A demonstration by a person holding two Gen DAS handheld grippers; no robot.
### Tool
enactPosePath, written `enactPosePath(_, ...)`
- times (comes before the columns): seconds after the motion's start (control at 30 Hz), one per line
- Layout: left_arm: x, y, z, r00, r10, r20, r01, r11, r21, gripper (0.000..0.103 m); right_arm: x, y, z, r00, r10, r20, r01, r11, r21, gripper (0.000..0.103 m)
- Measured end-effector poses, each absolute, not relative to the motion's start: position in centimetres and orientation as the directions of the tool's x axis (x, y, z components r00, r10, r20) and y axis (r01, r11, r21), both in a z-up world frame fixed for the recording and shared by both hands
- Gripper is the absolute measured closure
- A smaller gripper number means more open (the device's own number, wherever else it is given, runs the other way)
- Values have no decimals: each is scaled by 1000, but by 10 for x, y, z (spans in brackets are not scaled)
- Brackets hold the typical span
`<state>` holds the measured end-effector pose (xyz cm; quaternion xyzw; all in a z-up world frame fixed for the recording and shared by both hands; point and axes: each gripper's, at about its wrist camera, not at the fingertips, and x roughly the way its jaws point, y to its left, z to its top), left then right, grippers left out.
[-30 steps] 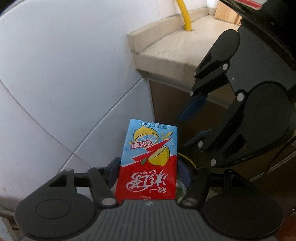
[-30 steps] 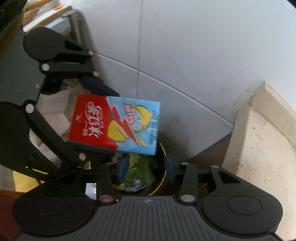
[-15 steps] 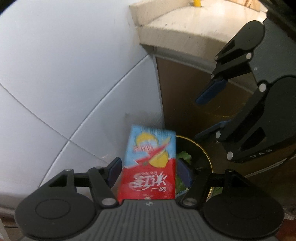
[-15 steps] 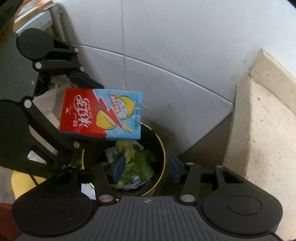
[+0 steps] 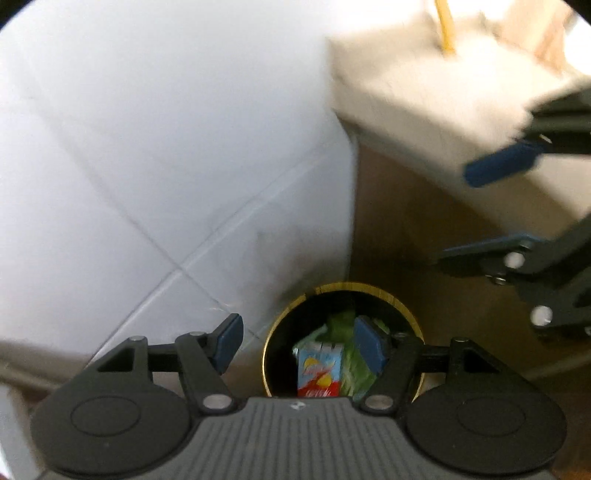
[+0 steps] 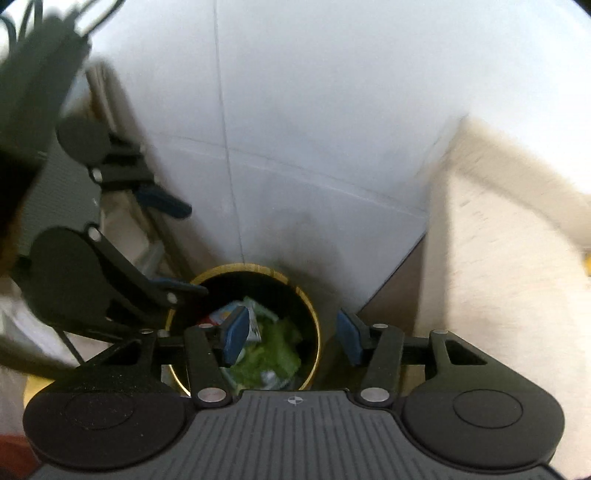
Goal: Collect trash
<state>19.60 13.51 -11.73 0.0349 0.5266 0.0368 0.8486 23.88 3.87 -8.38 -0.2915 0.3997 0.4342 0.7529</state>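
Carton point(image 5: 319, 369) gone from your left gripper point(image 5: 295, 343); it now lies inside the gold-rimmed bin point(image 5: 404, 308), on the green scraps point(image 6: 271, 349). Left jaws apart, empty. Right gripper point(image 6: 291, 334) opening, nothing between. This piece is binned; you're free for the next.

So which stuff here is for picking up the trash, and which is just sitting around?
For the job:
- iced tea carton, lying in the bin
- gold-rimmed bin
- left gripper, open
- right gripper, opening, nothing between its jaws

Just there:
- beige ledge
- yellow pipe
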Motion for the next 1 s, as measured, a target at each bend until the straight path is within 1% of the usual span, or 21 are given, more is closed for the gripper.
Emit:
enactPosePath(0.03,194,138,-107,464,106,-879,-60,994,88,42,235,34,-72,340,429,-837,-867,487,-103,34)
enactPosePath(0.07,191,140,-97,481,120,-869,-89,992,88,42,230,27,-59,384,439,-812,-845,523,-116,32)
enactPosePath(0.17,176,137,-67,529,170,-831,-164,982,96,38,217,11,-33,466,449,-763,-779,617,-112,30)
enactPosePath(0.23,162,131,-49,561,207,-802,-206,973,107,33,207,3,-22,512,442,-737,-735,669,-109,29)
enactPosePath(0.3,149,124,-36,588,231,-775,-254,963,94,20,196,-4,-13,555,435,-709,-700,704,-117,27)
enactPosePath(0.37,138,119,-30,602,238,-762,-290,955,69,13,187,-12,-7,579,439,-687,-677,729,-105,25)
enactPosePath(0.47,126,108,-26,593,263,-761,-351,935,49,12,180,-26,-1,567,455,-687,-665,744,-57,23)
enactPosePath(0.7,103,78,-32,556,325,-765,-449,892,53,9,159,-56,-4,543,461,-702,-663,748,-22,22)
enactPosePath(0.73,100,74,-31,552,331,-765,-459,887,52,9,157,-60,-4,544,458,-703,-661,750,-23,22)
enactPosePath(0.8,97,67,-32,546,342,-765,-472,880,56,6,154,-65,-5,540,463,-703,-660,751,-12,22)
enactPosePath(1.0,92,51,-33,526,361,-770,-494,867,69,5,152,-76,-9,534,463,-707,-648,762,10,21)
